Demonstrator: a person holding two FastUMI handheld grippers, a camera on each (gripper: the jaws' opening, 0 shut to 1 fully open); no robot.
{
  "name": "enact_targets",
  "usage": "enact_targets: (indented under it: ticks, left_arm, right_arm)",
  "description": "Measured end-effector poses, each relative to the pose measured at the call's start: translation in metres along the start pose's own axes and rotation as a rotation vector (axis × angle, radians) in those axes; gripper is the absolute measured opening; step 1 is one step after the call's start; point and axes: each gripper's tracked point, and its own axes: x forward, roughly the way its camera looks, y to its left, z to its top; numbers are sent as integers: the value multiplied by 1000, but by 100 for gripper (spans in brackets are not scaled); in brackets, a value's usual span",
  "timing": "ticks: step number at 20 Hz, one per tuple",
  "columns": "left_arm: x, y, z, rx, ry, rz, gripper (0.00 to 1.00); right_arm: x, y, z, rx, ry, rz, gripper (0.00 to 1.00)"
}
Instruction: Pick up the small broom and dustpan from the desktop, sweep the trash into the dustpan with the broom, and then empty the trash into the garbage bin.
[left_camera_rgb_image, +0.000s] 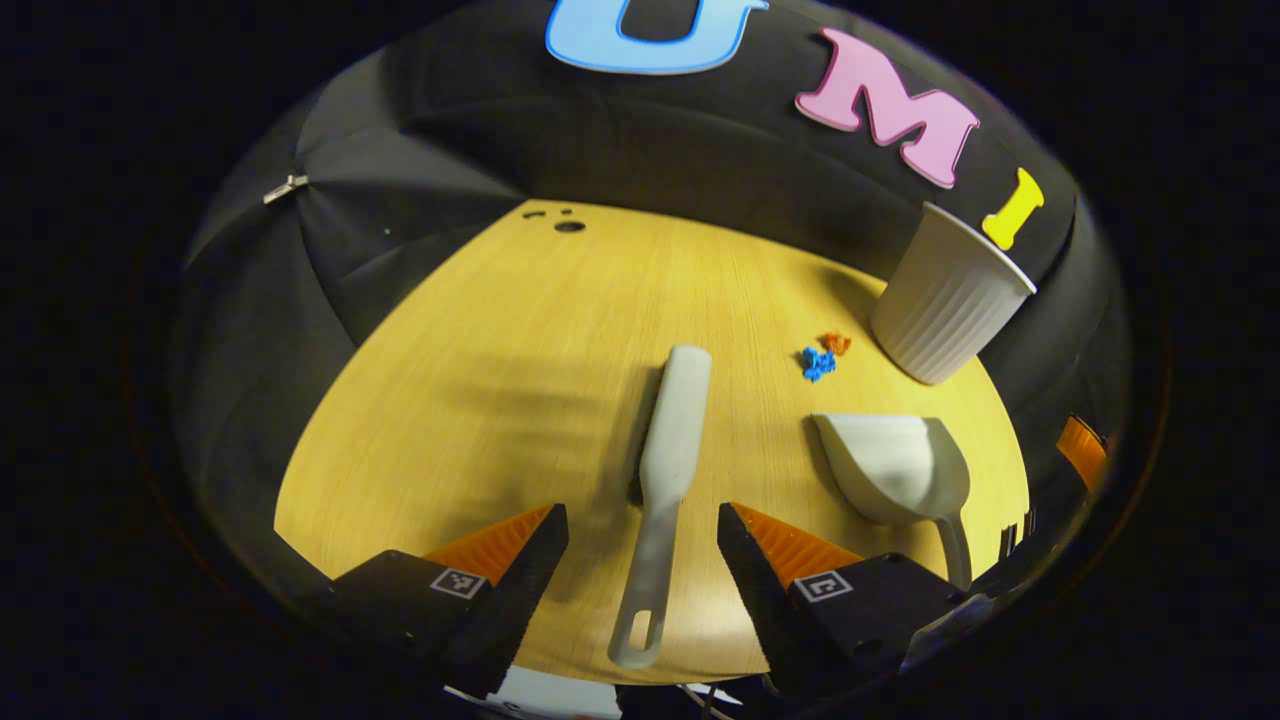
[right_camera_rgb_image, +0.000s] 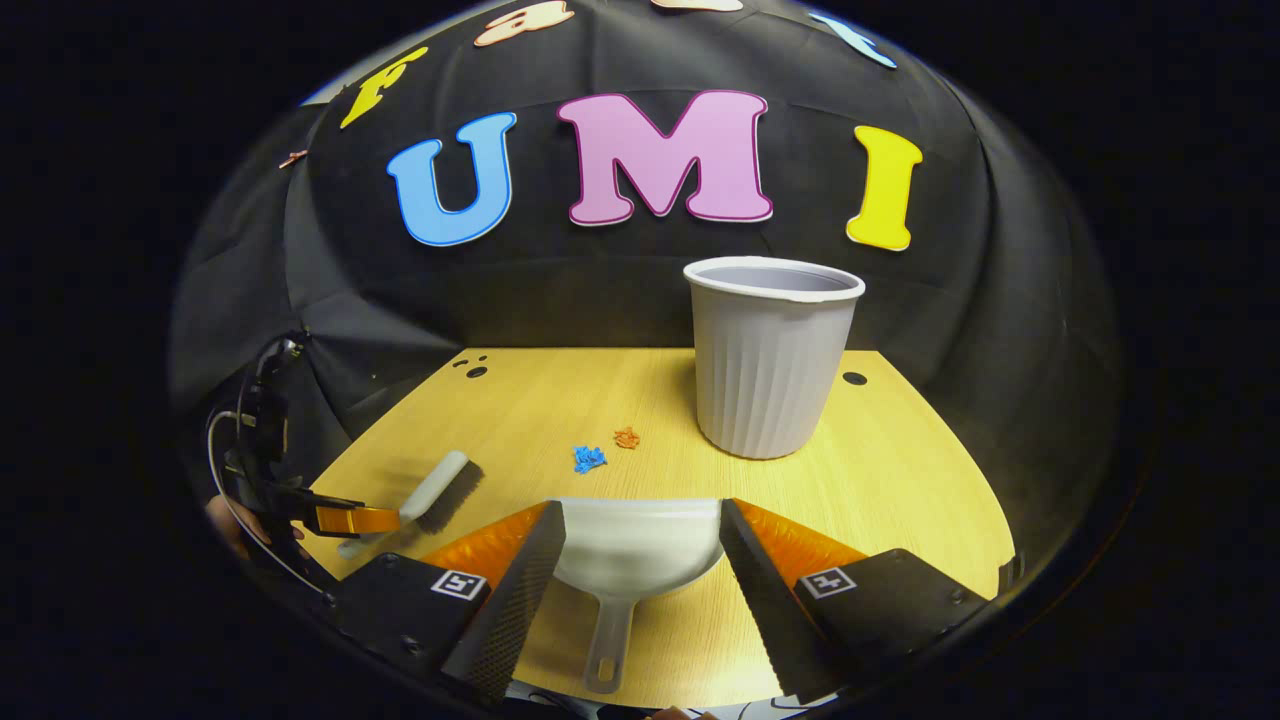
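In the left gripper view, the small broom (left_camera_rgb_image: 668, 470) is pale grey and lies flat on the wooden desktop (left_camera_rgb_image: 480, 400), handle toward the camera. The left gripper (left_camera_rgb_image: 642, 545) stands wide open astride that handle, touching nothing. The dustpan (left_camera_rgb_image: 895, 465) lies to the right, near blue and orange trash (left_camera_rgb_image: 824, 356) and the ribbed garbage bin (left_camera_rgb_image: 948, 300). In the right gripper view, the right gripper (right_camera_rgb_image: 640, 550) is wide open around the white dustpan (right_camera_rgb_image: 640, 550), gripping nothing; the bin (right_camera_rgb_image: 770, 360) stands upright beyond.
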Motion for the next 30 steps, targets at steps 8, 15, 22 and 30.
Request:
enact_targets:
  ticks: [8,15,22,30]
  left_arm:
    - [44,-4,-10,158,157,48,92]
    - [69,-11,-12,194,203,62,64]
    - [70,-10,-13,185,184,61,36]
    - [53,-9,-11,140,72,31,26]
  right_arm:
    - [16,-15,-43,84,108,11,98]
    - [22,-10,-64,93,185,34,99]
    - [28,3,-85,81,267,78,99]
    - [29,9,-108,107,382,52,99]
